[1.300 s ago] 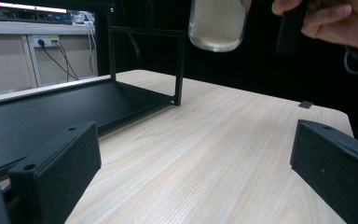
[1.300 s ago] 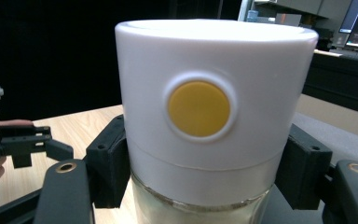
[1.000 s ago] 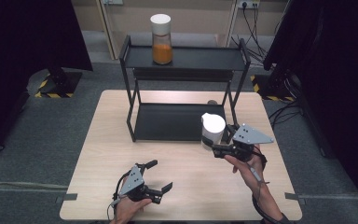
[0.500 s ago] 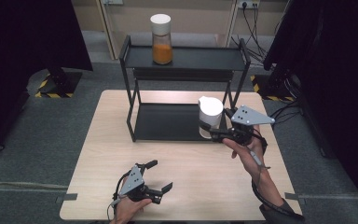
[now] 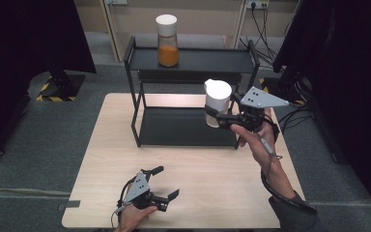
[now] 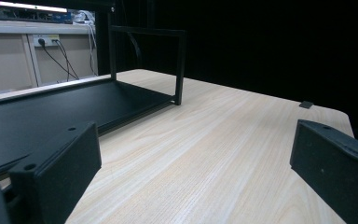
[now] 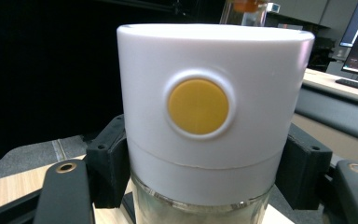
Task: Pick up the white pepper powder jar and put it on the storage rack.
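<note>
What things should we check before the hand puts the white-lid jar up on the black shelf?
1. Grip: the right gripper has its jaws shut on the white-lid jar, one on each side just under the lid. Ok.
2. Jar upright: it stands straight in the jaws. Ok.
3. Jar off the table: it hangs in the air beside the black rack. Ok.
4. Room on the top shelf: the orange jar stands at its left part; the right part is bare. Ok.
5. Left gripper: open, low on the table, away from the rack. Ok.
6. High enough to clear the shelf rail: cannot tell.
</note>
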`<act>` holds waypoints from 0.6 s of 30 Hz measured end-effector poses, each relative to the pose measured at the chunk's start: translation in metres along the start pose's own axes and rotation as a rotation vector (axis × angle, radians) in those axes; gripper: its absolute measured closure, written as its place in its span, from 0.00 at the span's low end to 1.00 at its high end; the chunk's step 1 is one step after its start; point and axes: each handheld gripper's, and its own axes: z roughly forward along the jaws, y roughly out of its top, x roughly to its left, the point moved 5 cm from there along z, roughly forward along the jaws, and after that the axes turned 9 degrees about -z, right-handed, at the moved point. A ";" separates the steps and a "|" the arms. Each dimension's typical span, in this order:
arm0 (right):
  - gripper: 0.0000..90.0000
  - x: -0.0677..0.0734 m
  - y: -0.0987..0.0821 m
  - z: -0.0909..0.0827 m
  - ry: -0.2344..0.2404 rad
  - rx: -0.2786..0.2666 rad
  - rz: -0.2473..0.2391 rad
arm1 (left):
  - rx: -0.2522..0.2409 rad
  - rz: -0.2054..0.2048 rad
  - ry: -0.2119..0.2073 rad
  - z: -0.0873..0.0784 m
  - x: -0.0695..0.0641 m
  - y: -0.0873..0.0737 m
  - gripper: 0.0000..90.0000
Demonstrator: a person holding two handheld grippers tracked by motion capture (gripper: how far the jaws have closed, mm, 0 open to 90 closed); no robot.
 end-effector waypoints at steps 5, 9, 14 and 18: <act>0.34 -0.007 0.011 0.005 -0.002 -0.004 0.005 | -0.002 0.002 0.000 0.000 0.000 0.000 0.01; 0.34 -0.011 0.020 0.009 -0.008 -0.006 -0.001 | -0.002 -0.002 0.000 0.000 0.000 0.000 0.02; 0.34 -0.017 0.033 0.014 -0.010 -0.010 -0.005 | 0.002 0.002 -0.003 0.000 0.000 0.000 0.02; 0.34 -0.021 0.043 0.020 -0.009 -0.012 -0.008 | 0.002 0.001 -0.004 0.000 0.000 0.000 0.02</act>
